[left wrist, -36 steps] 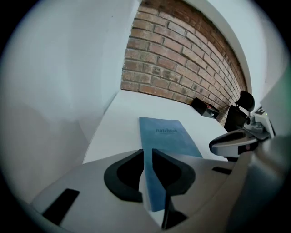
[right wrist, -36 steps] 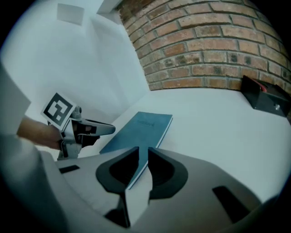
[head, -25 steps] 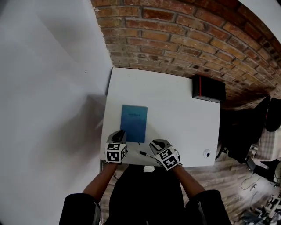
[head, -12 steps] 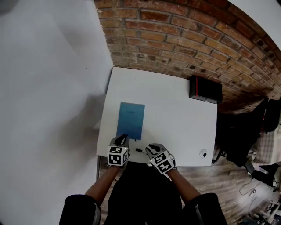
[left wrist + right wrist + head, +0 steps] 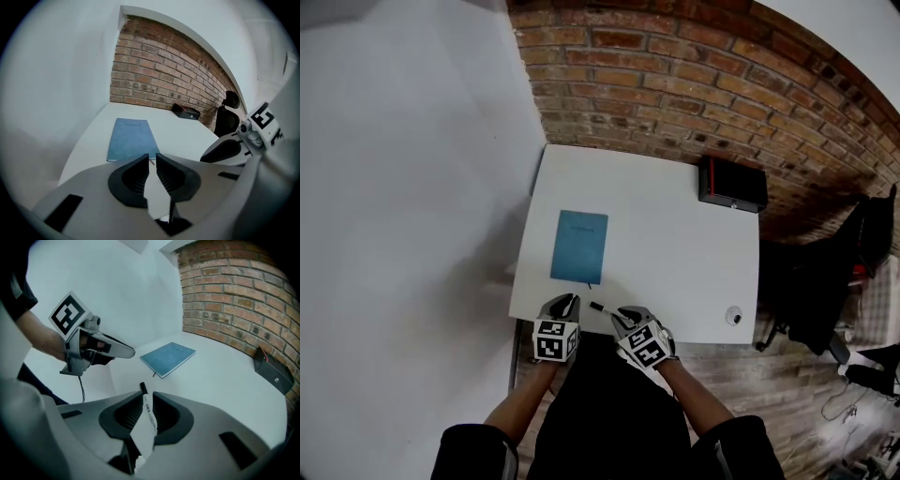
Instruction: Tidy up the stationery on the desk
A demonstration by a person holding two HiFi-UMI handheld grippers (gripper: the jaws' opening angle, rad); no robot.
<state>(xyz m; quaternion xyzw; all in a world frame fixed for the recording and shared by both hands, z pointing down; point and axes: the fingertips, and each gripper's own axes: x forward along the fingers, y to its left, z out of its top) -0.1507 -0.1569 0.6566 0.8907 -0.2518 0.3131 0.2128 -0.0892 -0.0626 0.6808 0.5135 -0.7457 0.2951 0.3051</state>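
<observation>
A blue notebook (image 5: 579, 246) (image 5: 131, 138) (image 5: 168, 358) lies flat on the left half of the white desk (image 5: 675, 253). My right gripper (image 5: 617, 313) (image 5: 146, 397) hovers at the desk's near edge, shut on a white pen with a black cap (image 5: 598, 307) (image 5: 149, 411). The pen's capped end sticks out past the jaws toward the notebook. Just left of it, my left gripper (image 5: 567, 300) (image 5: 152, 159) has its jaws a narrow slit apart with nothing between them. It sits short of the notebook's near edge.
A black box with a red stripe (image 5: 732, 184) (image 5: 186, 112) stands at the desk's far right corner by the brick wall. A small round white object (image 5: 733, 316) lies near the front right corner. A dark office chair (image 5: 825, 281) stands right of the desk.
Both grippers have drawn back from the notebook toward the desk's near edge. The pen has stayed in the right gripper's jaws.
</observation>
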